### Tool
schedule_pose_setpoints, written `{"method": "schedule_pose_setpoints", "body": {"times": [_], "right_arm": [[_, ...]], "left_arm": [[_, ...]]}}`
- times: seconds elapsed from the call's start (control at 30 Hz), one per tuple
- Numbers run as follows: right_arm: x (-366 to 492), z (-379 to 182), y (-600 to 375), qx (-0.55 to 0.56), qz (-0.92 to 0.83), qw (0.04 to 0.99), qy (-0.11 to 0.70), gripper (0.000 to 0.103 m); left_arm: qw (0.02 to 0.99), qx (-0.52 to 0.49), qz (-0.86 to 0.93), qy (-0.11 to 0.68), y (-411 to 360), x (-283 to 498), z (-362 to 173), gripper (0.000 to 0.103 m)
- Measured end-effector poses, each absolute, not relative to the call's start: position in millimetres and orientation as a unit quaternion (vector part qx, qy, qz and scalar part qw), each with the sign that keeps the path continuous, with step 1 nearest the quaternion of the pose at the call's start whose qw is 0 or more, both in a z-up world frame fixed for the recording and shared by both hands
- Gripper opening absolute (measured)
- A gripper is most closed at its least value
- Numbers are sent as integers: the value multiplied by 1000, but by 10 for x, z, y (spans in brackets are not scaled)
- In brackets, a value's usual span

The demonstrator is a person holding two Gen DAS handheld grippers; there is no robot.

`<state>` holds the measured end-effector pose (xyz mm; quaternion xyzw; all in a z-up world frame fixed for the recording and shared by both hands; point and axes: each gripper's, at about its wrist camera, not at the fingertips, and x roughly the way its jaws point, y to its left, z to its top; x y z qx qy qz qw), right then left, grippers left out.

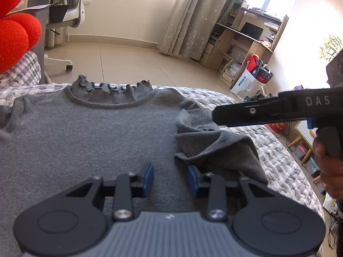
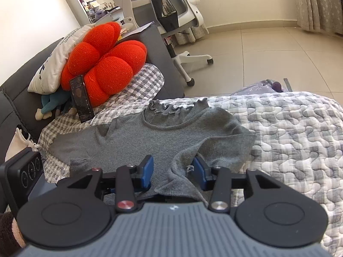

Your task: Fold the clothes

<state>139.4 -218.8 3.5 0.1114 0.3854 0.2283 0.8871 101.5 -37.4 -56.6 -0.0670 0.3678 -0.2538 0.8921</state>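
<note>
Now the grey top (image 1: pixel 85 132) lies flat on the quilt (image 2: pixel 289 132), its frilled collar (image 1: pixel 111 86) at the far side, away from both claws. Its long axis runs from the claws to that collar. One sleeve (image 1: pixel 210 143) is already thrown inward and lies bunched on the right part of the body.

The relation that matters, I think, is between this sleeve and the two claws. The right claw (image 2: pixel 173 172) is the nearer one: a fold of the sleeve passes between its blue pads (image 2: pixel 198 172) and seems to touch the right pad, but the left pad stands clear of it, so the jaws are half open and do not press the cloth. The left claw (image 1: pixel 170 176) stands just left of the sleeve's edge, over the flat body of the top. Its jaws are narrow, about half shut, and nothing is pinched between them; the cloth only lies below.

Both claws point down at a slant toward the collar. In the left view the right claw comes in from the right side, above the bunched sleeve, with the hand (image 1: pixel 325 167) on its grip.

My judgement: the sleeve fold is loose and needs smoothing before the next fold.
</note>
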Motion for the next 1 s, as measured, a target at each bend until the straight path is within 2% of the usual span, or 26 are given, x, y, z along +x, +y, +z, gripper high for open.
{"method": "schedule_pose_setpoints", "body": {"times": [0.43, 0.5, 0.83, 1.0], "right_arm": [[1066, -261, -2380, 127, 209, 877, 414, 45], [1060, -288, -2341, 127, 214, 874, 417, 17], [830, 76, -2352, 56, 170, 917, 355, 13], [703, 227, -2480, -26, 80, 944, 319, 13]], "left_arm": [[892, -74, -250, 370, -342, 1004, -579, 32], [891, -78, -251, 370, -337, 1007, -580, 33], [888, -86, -261, 368, -346, 1002, -580, 46], [886, -88, -263, 372, -354, 1000, -559, 53]]}}
